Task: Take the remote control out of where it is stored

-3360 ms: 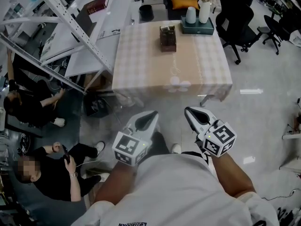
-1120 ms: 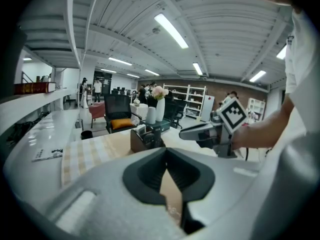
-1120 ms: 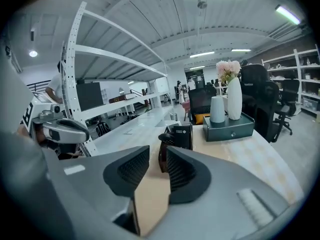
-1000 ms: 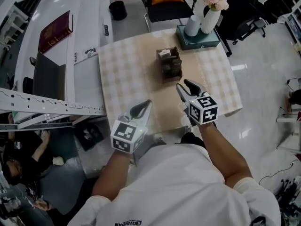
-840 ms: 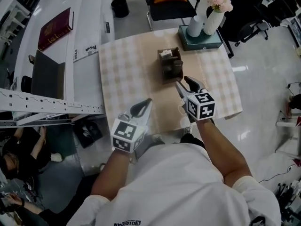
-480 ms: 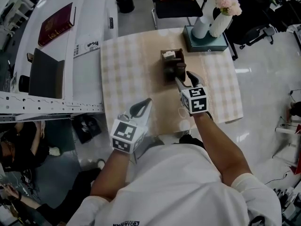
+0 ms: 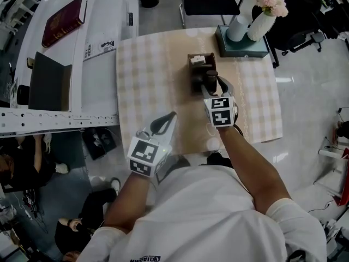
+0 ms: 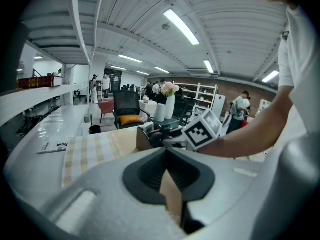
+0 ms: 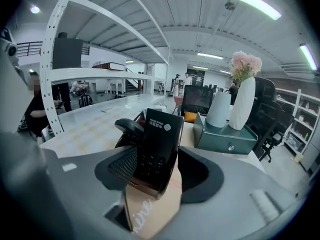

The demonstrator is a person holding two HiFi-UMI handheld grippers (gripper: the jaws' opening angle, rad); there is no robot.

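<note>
The right arm (image 7: 246, 160) reaches forward. The right gripper (image 7: 214, 84) tilts down, and its jaws have just been opening wide. They stand either side of the remote (image 9: 156, 146) without pressing it. The left gripper (image 7: 165, 123) is held further back, jaws together and empty.

Right claw (image 7: 214, 85) at brown holder (image 7: 197, 64), left claw (image 7: 167, 121) over table (image 7: 143, 72)

Remote (image 9: 156, 146): black, keypad showing, upright with a slight lean, seated in brown holder (image 7: 195, 70) on tabletop (image 7: 147, 86).
</note>
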